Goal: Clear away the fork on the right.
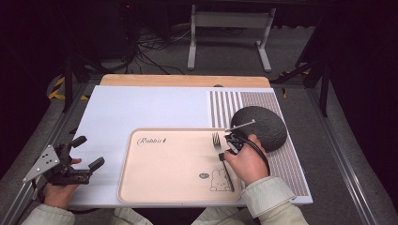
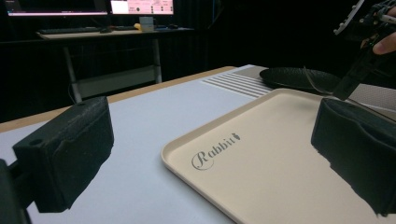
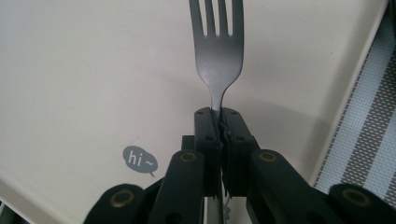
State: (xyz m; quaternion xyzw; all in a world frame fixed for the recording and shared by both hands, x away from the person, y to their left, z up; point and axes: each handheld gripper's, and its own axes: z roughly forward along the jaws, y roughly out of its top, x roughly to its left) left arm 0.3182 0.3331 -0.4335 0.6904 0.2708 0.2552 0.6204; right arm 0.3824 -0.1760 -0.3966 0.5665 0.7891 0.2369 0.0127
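A dark metal fork (image 3: 217, 51) hangs low over the right part of a beige tray (image 1: 159, 187) printed with "Rabbit" and a bunny. My right gripper (image 1: 222, 154) is shut on the fork's neck, and in the right gripper view (image 3: 219, 116) the tines point away from the jaws. The handle (image 1: 229, 178) runs back under the hand. I cannot tell whether the fork touches the tray. My left gripper (image 1: 88, 152) rests at the table's left edge, open with nothing between its jaws, and faces the tray (image 2: 261, 154).
A black domed dish (image 1: 260, 126) sits just right of the tray on a striped mat (image 1: 286, 164). A white mat (image 1: 141, 108) covers the rest of the table. Dark floor, cables and a desk frame lie beyond the far edge.
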